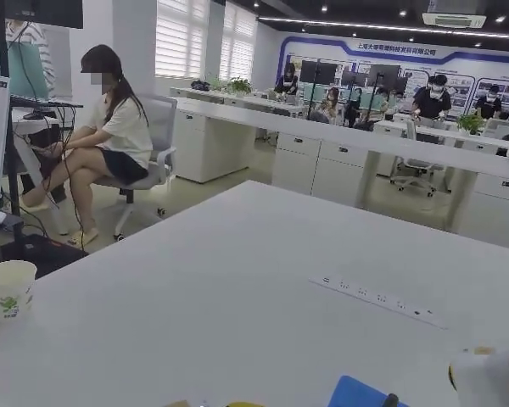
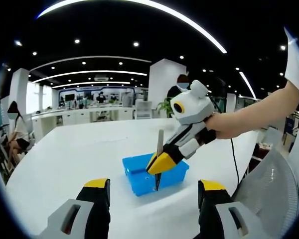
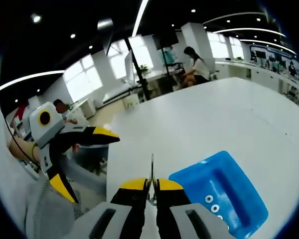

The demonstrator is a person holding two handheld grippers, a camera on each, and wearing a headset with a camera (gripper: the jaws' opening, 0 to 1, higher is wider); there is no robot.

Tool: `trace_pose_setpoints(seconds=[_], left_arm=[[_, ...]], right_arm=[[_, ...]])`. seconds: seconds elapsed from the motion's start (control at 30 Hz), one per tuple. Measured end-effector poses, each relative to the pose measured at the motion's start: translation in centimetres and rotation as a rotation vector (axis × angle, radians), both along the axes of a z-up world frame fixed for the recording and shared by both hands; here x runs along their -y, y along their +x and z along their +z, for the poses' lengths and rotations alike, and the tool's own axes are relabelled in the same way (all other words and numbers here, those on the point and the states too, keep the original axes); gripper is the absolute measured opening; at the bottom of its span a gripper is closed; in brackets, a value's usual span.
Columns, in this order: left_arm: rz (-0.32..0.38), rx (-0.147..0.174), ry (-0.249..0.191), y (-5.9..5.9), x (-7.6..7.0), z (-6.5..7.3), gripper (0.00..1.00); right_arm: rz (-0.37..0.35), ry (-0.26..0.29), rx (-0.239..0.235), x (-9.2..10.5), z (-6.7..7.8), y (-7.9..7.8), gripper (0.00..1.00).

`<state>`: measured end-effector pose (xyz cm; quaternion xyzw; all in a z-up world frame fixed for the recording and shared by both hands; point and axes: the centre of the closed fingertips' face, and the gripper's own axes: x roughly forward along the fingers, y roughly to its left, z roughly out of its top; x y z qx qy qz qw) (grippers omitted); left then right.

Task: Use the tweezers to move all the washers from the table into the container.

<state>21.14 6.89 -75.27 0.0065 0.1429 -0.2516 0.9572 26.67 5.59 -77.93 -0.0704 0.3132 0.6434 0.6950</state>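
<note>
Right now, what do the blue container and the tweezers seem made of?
Blue container: likely moulded plastic, by its uniform colour, soft sheen and rounded walls. Tweezers: probably bare metal, being thin and grey; too small to be sure.

Washers (image 3: pixel 210 199) in the container (image 3: pixel 231 172) on the table (image 1: pixel 237 297), tweezers (image 2: pixel 160 142) near it; cup (image 1: pixel 8 288) at the left edge, power strip (image 1: pixel 377 298) right.

paper cup (image 1: pixel 8 289) far left | power strip (image 1: pixel 380 302) right | blue container (image 1: pixel 359 395) bottom edge
</note>
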Motion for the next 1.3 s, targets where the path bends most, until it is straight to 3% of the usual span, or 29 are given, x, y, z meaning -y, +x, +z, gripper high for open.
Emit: trace_pose_setpoints(seconds=[0.07, 0.13, 0.33, 0.47, 0.73, 1.3], left_arm=[[-0.002, -0.002, 0.0, 0.0, 0.0, 0.0, 0.72], [-0.003, -0.005, 0.002, -0.1, 0.1, -0.1, 0.72], [-0.016, -0.011, 0.01, -0.2, 0.3, -0.3, 0.72], [-0.017, -0.005, -0.002, -0.2, 0.3, 0.0, 0.72], [-0.008, -0.007, -0.021, -0.1, 0.2, 0.1, 0.69], [-0.007, -0.009, -0.027, 0.0, 0.1, 0.1, 0.66]], right_arm=[[-0.034, 0.024, 0.0, 0.1, 0.6, 0.8, 0.03], [-0.074, 0.052, -0.03, 0.2, 1.1, 1.4, 0.03], [-0.131, 0.081, -0.04, 0.6, 1.6, 3.0, 0.03], [-0.203, 0.117, -0.087, 0.7, 1.8, 4.4, 0.03], [-0.259, 0.102, -0.115, 0.2, 0.3, 6.4, 0.03], [-0.302, -0.008, -0.095, -0.1, -4.0, 9.0, 0.03]])
